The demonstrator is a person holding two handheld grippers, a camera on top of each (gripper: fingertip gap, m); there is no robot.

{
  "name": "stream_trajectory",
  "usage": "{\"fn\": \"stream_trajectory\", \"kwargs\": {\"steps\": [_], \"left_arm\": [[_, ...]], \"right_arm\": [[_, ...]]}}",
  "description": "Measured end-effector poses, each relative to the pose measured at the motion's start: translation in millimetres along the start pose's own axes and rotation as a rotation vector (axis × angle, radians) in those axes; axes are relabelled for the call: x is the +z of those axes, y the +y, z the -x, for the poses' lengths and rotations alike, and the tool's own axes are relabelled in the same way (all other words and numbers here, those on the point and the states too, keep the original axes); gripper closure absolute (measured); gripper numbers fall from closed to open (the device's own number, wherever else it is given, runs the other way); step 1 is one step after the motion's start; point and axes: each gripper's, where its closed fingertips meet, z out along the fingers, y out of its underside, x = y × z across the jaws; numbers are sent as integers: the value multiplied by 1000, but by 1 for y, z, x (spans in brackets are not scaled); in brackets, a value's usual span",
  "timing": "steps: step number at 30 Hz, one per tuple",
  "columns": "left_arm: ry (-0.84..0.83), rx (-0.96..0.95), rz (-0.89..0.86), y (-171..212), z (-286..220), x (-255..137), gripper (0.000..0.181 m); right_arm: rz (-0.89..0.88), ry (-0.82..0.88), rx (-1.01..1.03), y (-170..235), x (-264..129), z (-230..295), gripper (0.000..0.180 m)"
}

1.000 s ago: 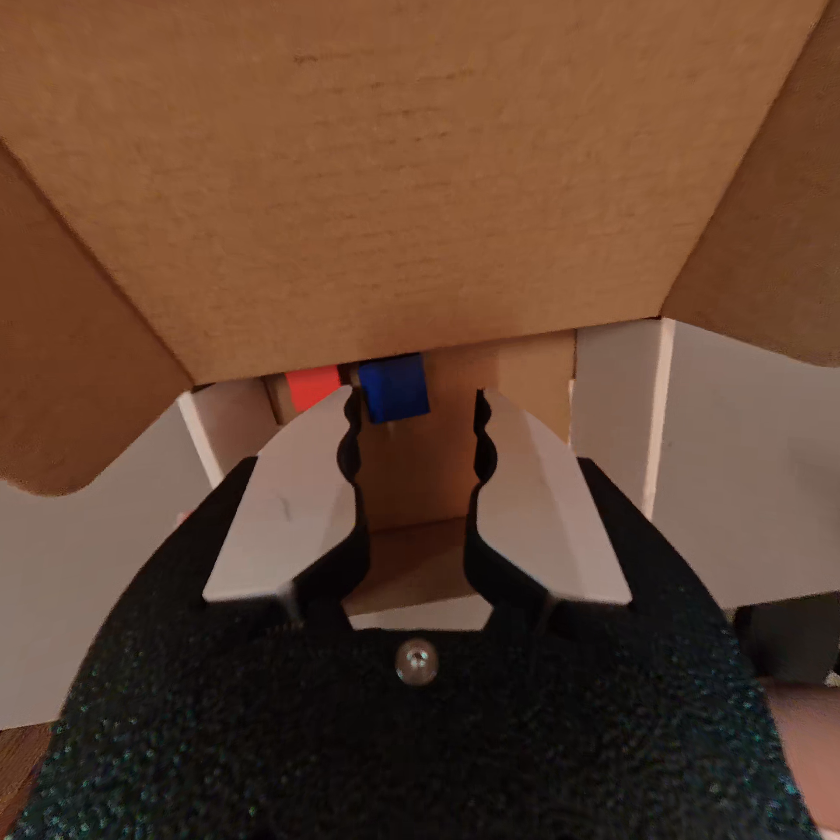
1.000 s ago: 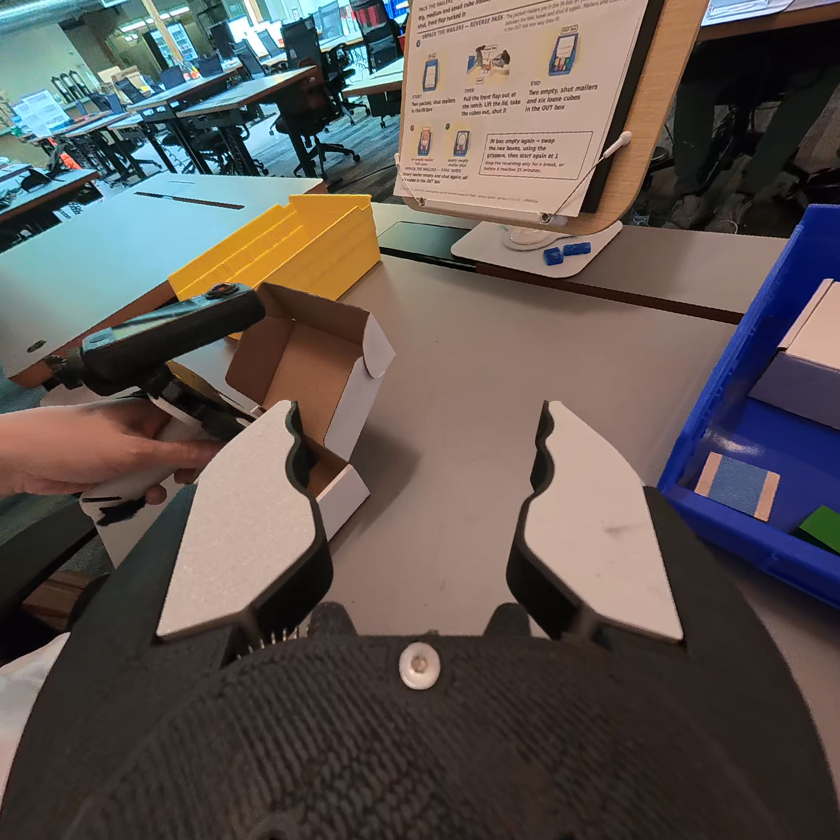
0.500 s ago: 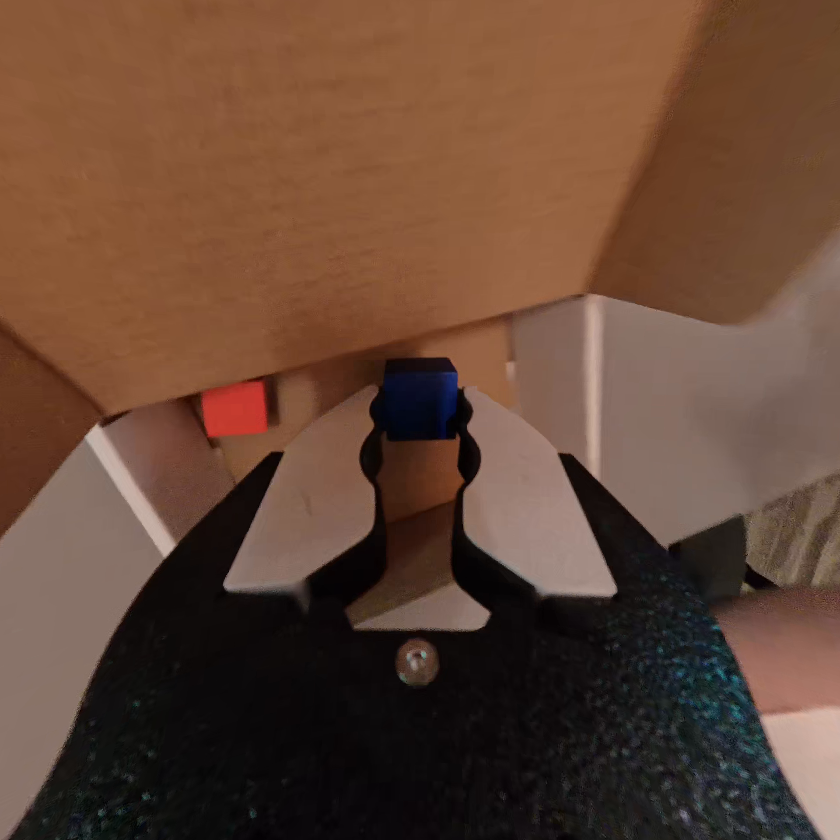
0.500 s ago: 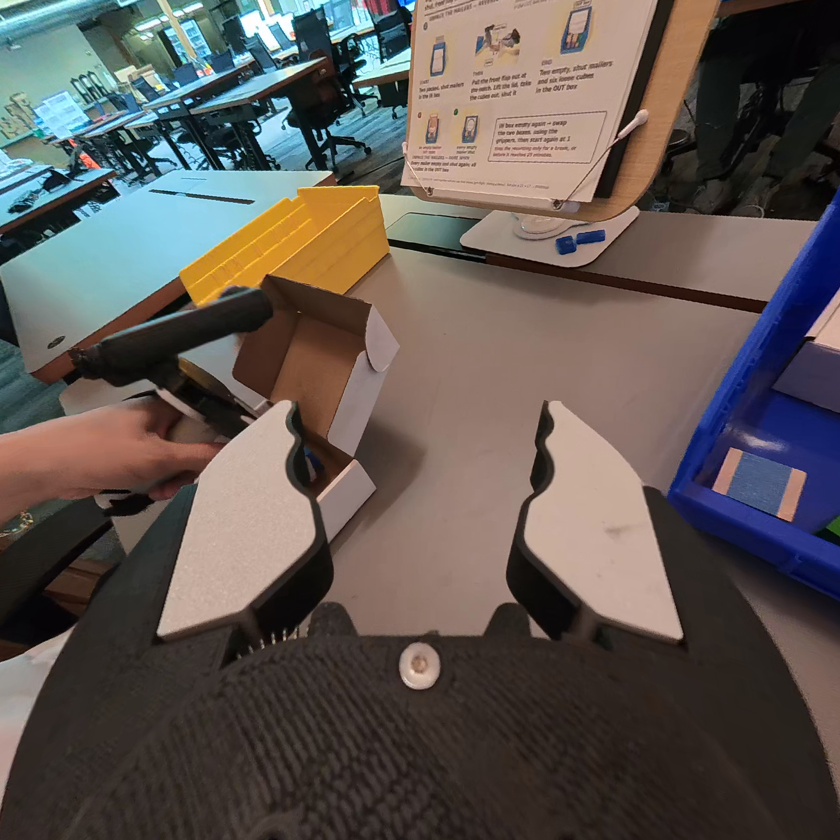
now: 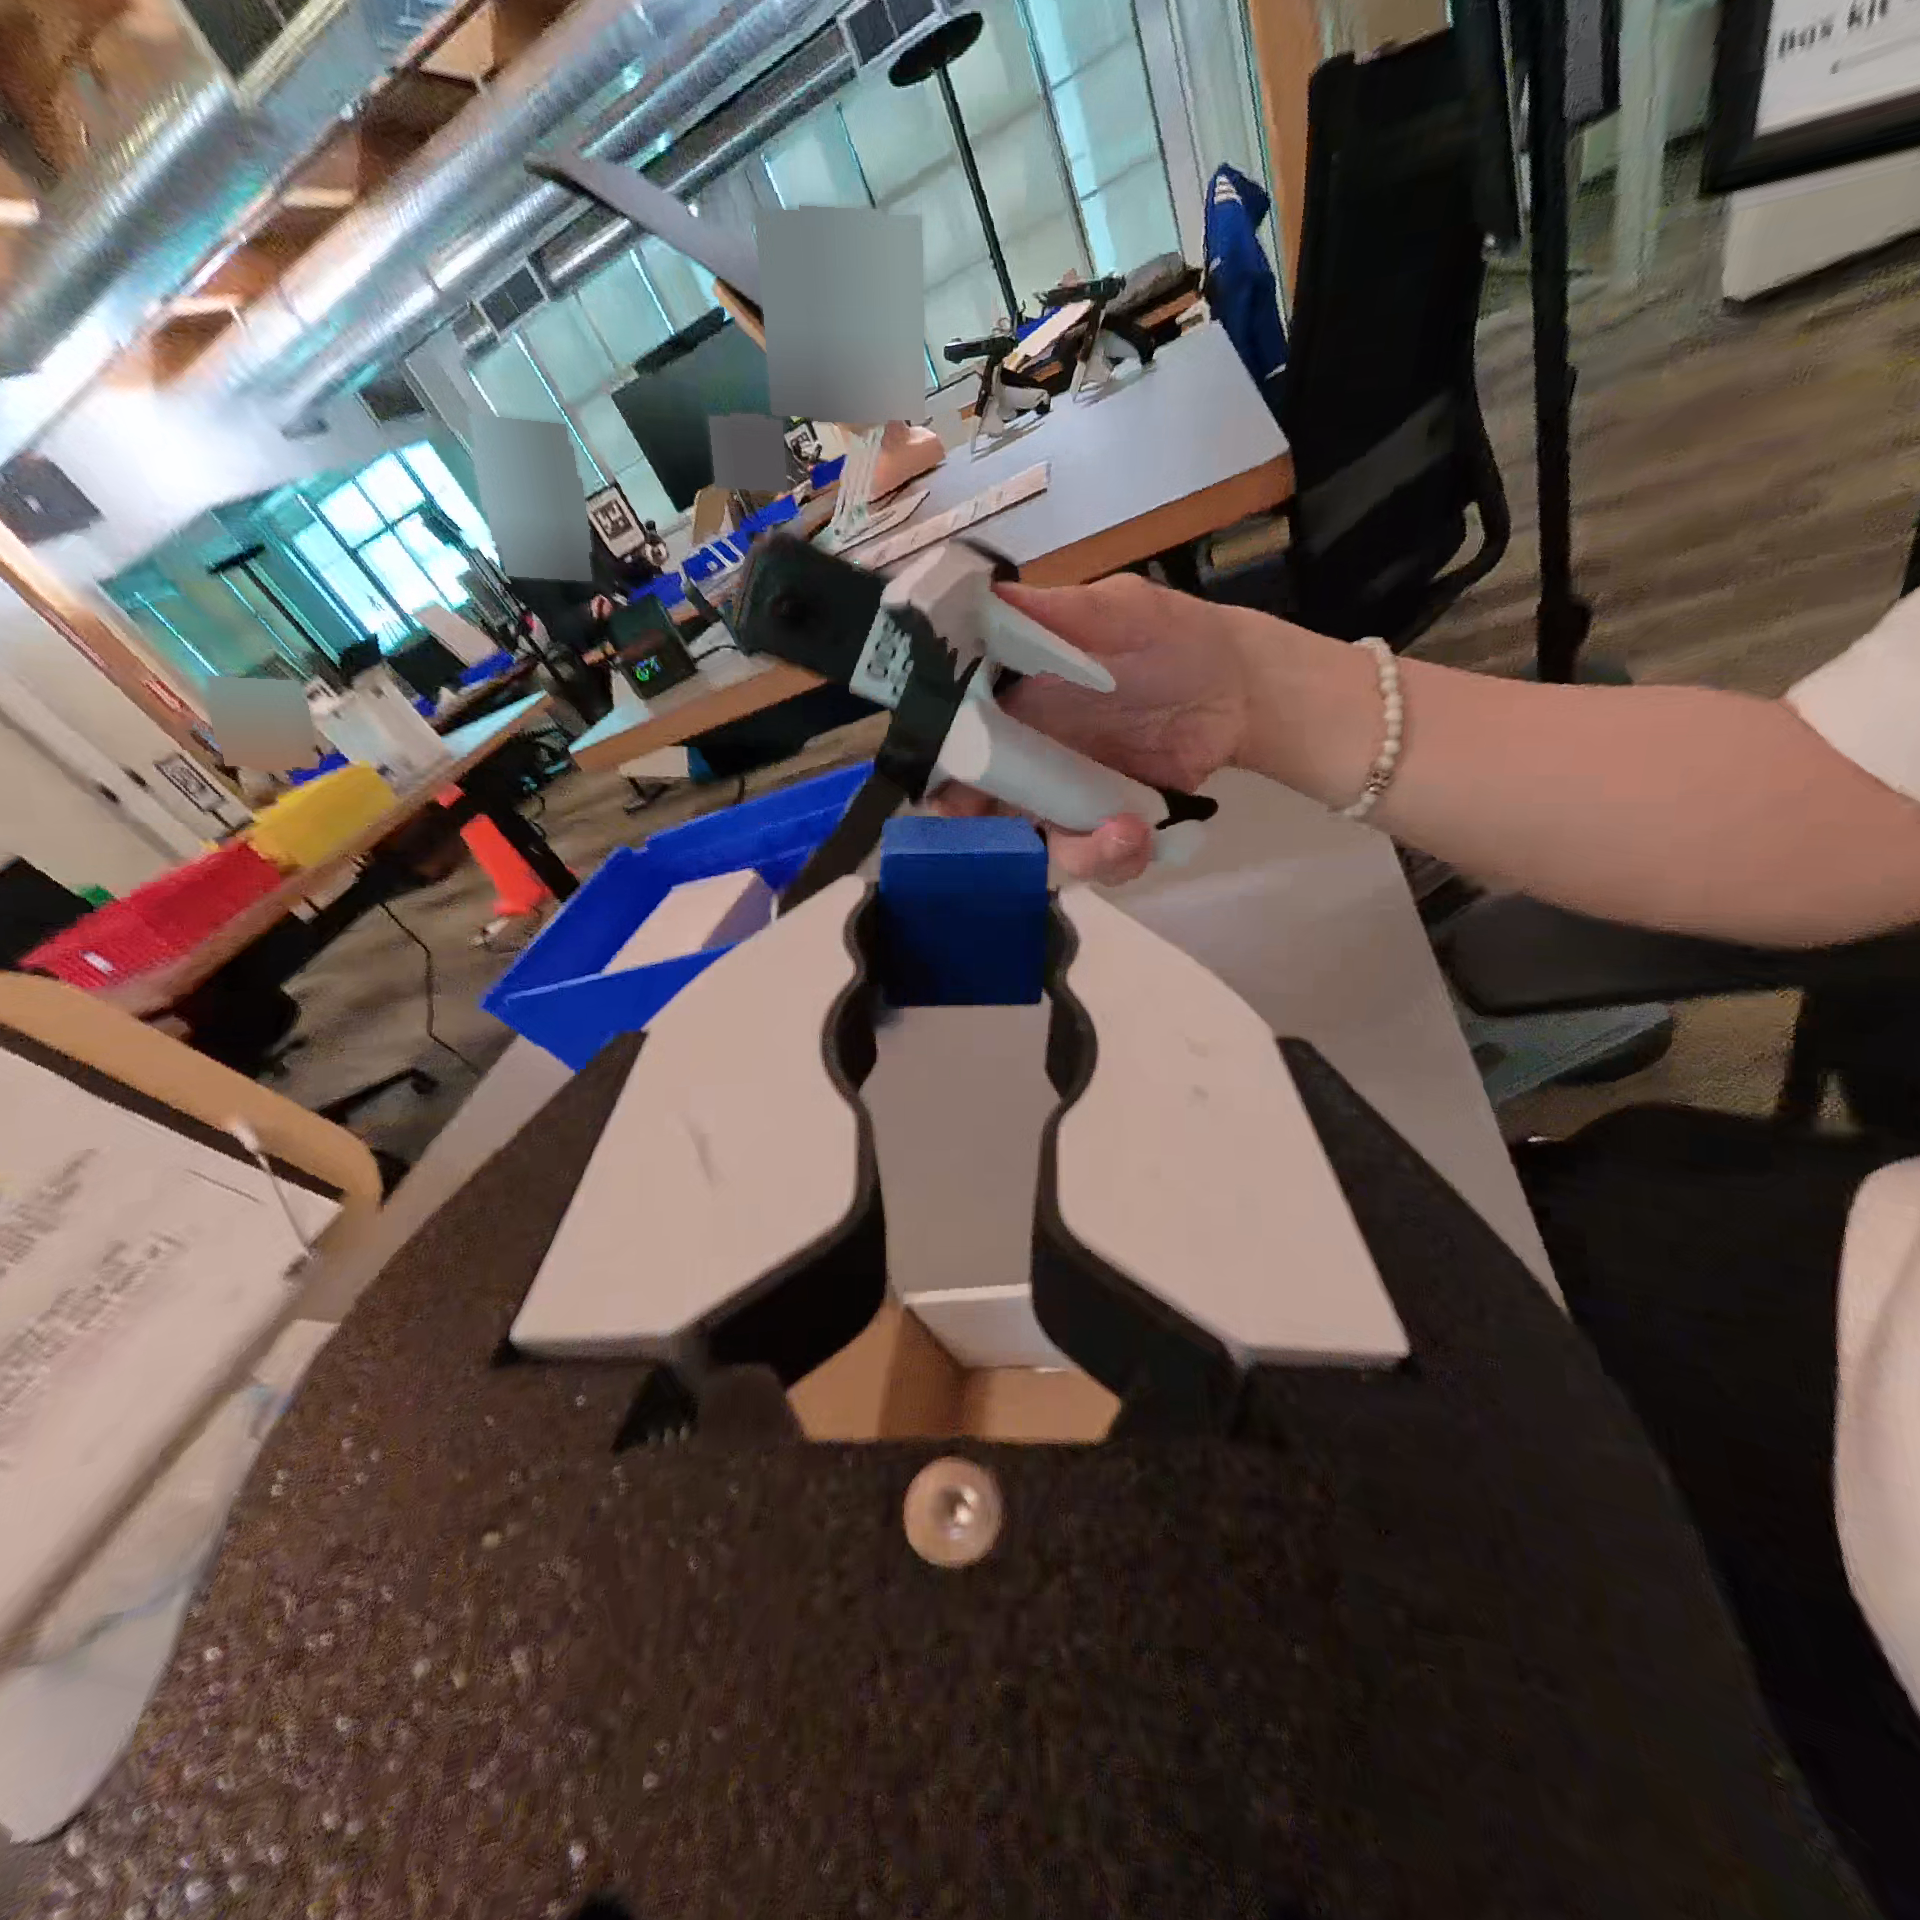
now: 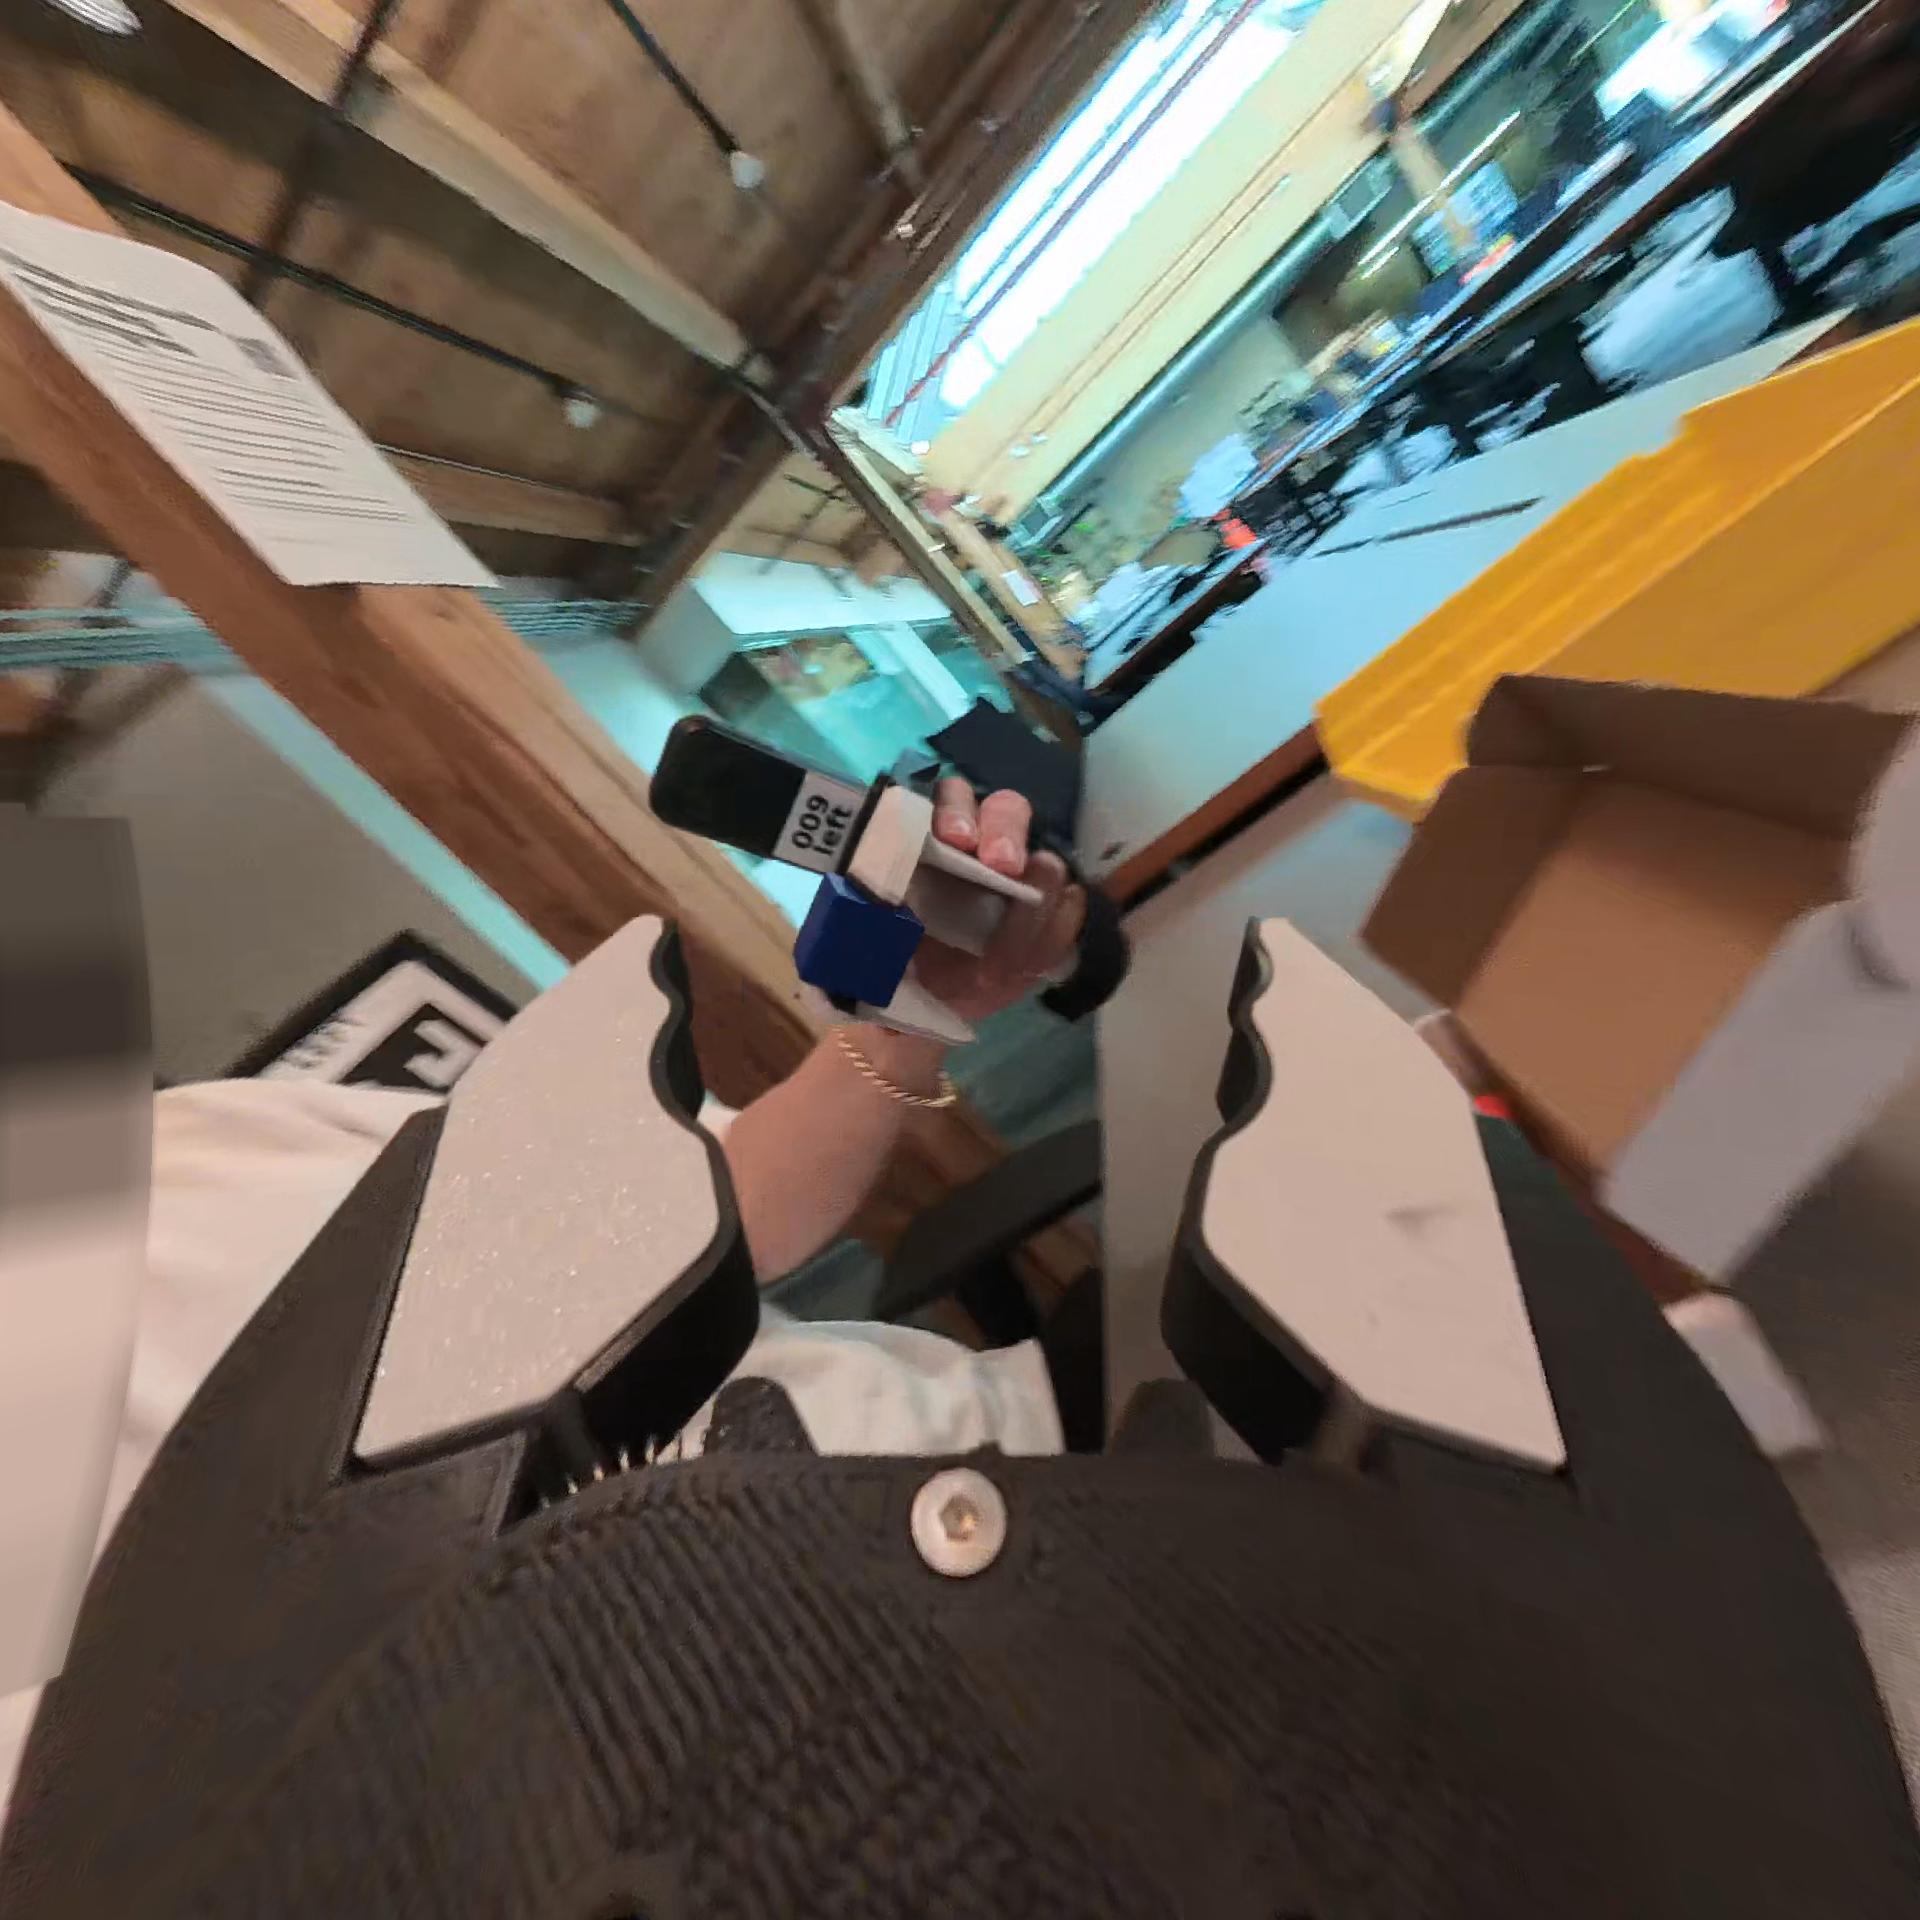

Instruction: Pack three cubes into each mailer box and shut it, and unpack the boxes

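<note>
My left gripper (image 5: 961, 906) is shut on a blue cube (image 5: 961, 935) and holds it in the air, above a corner of the mailer box (image 5: 971, 1340). The cube also shows in the right wrist view (image 6: 857, 951), between the left gripper's fingers. My right gripper (image 6: 956, 971) is open and empty, tilted, and faces the left gripper. The open mailer box (image 6: 1621, 914) lies to its right with the lid up. A small red bit (image 6: 1491, 1107) shows at the box's near corner. In the left wrist view a hand (image 5: 1143, 707) holds the right gripper's handle just beyond the cube.
A blue bin (image 5: 582, 977) holding a white box (image 5: 696, 920) stands beyond the left gripper on the grey table (image 5: 1278, 935). A yellow bin (image 6: 1662, 561) sits behind the mailer box. A paper sheet on a wooden stand (image 5: 125, 1247) is at the left. Left tips to right tips: about 8 centimetres.
My left gripper closed on the blue cube inside the box, lifted it out and swung towards the blue bin. My right gripper stayed open and turned to face the left gripper.
</note>
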Motion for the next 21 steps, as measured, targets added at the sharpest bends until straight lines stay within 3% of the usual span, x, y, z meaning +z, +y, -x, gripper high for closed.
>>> {"fn": "stream_trajectory", "kwargs": {"steps": [4,7,14,21], "left_arm": [[-19,101,-7,-8,-1,-1,153],[-14,135,13,-1,-3,-1,153],[-23,190,71,16,-6,-5,153],[-28,192,90,26,-8,-3,153]], "right_arm": [[87,-271,224,25,31,17,88],[178,-379,339,46,48,21,97],[259,-428,390,66,68,25,113],[252,-372,371,66,70,16,125]]}}
